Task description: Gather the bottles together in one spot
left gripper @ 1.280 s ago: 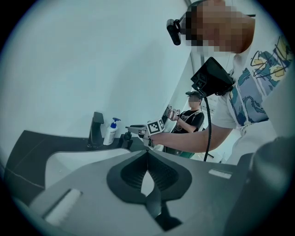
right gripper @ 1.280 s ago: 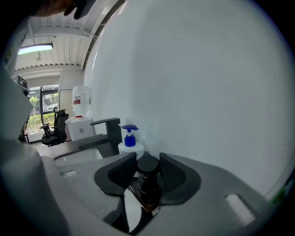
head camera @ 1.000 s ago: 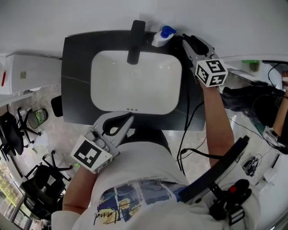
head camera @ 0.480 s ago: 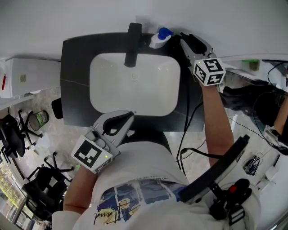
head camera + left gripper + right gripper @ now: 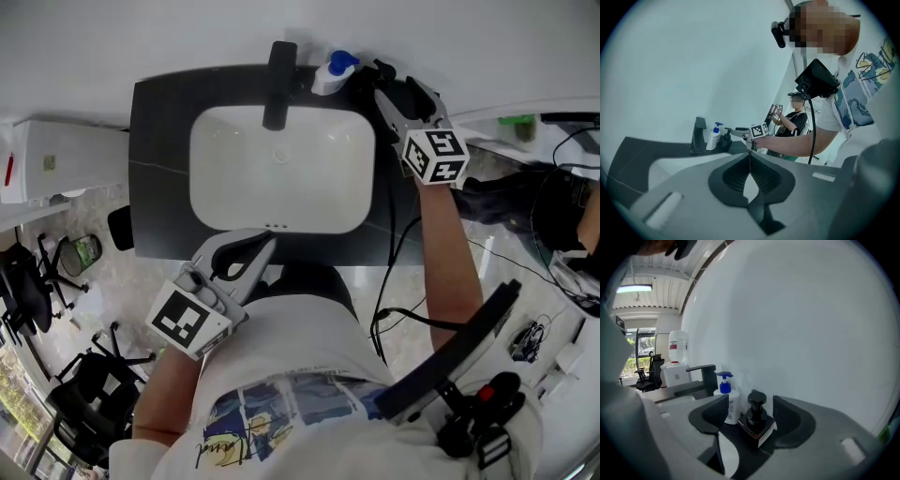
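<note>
Right claw (image 5: 750,402) just opened around the upright black pump bottle (image 5: 757,423); left claw (image 5: 749,158) closed, empty.

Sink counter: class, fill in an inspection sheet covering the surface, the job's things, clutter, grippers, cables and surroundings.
surface: dark counter, white basin, black faucet.
job's things: white bottle with blue pump and black pump bottle stand close together beside the faucet.
clutter: nothing seen.
grippers: right gripper jaws have just been opening, apart around the black pump bottle, not pressing; left gripper jaws together, empty, by the counter's front edge.
cables: black cable hangs below the counter's front.
surroundings: white wall, office chairs.
</note>
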### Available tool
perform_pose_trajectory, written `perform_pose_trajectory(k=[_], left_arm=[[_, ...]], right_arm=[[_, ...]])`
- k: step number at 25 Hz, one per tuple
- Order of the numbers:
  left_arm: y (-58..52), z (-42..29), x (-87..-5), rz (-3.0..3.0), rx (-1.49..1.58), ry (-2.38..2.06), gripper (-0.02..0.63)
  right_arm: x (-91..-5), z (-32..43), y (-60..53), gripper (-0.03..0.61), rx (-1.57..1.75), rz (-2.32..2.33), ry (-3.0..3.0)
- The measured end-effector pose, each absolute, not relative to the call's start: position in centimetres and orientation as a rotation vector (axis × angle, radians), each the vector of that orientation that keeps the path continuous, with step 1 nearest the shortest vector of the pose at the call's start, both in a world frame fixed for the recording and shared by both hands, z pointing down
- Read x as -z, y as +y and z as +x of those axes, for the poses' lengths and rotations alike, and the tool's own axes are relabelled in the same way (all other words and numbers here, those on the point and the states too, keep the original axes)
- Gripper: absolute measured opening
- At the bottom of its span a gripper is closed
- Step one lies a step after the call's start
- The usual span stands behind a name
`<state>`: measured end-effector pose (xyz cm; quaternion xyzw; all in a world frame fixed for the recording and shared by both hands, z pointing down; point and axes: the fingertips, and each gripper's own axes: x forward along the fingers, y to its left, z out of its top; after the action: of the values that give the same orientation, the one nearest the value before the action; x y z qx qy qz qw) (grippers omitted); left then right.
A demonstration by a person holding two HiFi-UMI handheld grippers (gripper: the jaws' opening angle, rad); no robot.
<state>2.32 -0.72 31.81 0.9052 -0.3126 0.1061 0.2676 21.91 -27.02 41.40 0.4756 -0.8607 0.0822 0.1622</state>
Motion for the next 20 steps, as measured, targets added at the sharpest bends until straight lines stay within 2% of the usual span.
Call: perform_pose_trajectory(k=[4,7,9,11,20], left_arm=[[0.5,1.8,-31.2,2.491,-0.268,-0.827,0.006],[1.7,1.3,-30.8,2.512,-0.256,-0.809,0.006],[2.8,0.7,-30.5,2.528,-0.251,-0.794,0.006],[3.6,-0.1,-30.6,2.541,-0.255,-0.781,0.006],[8.3,-2.6,-30.9,2.596,-0.311,-0.732,0.002]], right_arm=[[-40.9,21.7,-23.0,0.291,-0.248,1.388,-2.447],[-40.7,21.0,-19.2,0.263,-0.229,1.376,-2.418],[-40.3,20.1,-16.3,0.167,-0.222,1.361,-2.403],[-40.0,18.8,-13.7,0.001,-0.222,1.344,-2.393],[-39.8,12.3,-2.8,0.002,-0.152,1.213,-2.328]])
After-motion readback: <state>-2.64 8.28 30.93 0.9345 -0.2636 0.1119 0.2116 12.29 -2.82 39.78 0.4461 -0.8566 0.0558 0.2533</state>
